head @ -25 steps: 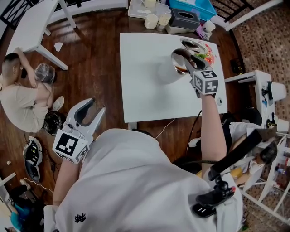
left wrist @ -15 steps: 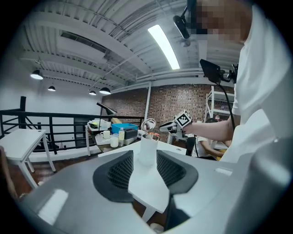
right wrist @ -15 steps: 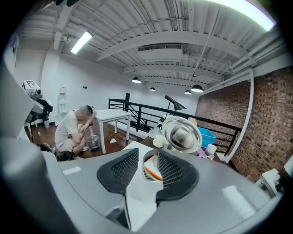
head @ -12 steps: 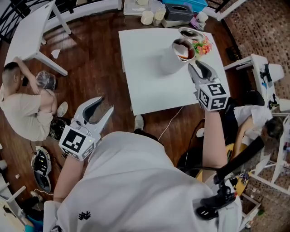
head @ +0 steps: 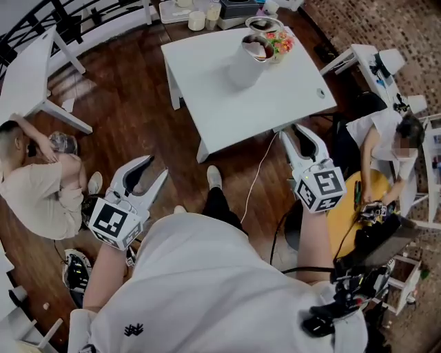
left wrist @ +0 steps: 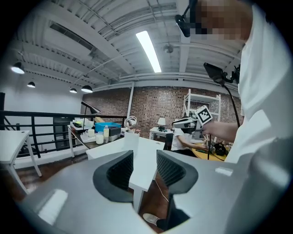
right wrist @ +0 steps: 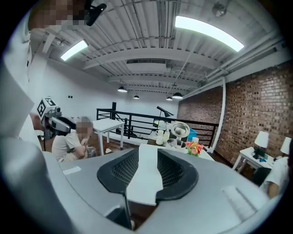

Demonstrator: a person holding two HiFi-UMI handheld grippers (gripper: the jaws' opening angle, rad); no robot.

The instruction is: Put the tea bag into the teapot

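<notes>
The white teapot [head: 249, 54] stands with its lid up at the far side of the white table [head: 227, 96], beside a bunch of flowers [head: 279, 43]. I cannot make out a tea bag in any view. My right gripper [head: 298, 132] hangs open and empty off the table's near right corner, well short of the pot. The left gripper [head: 153, 167] is open and empty too, over the wooden floor to the table's left. In the right gripper view the teapot [right wrist: 179, 132] shows far beyond my open gripper [right wrist: 147, 171]. Nothing lies between the jaws of the left gripper [left wrist: 144, 169].
A person [head: 34, 179] sits on the floor at the left, and another person [head: 382, 141] works at a desk on the right. A cable [head: 258, 179] trails off the table's near edge. Cups and boxes stand on a side bench [head: 200, 14] behind the table.
The person has stepped back from the table. My right gripper has drawn away from the teapot to beyond the table's near edge. The left gripper stayed low over the floor.
</notes>
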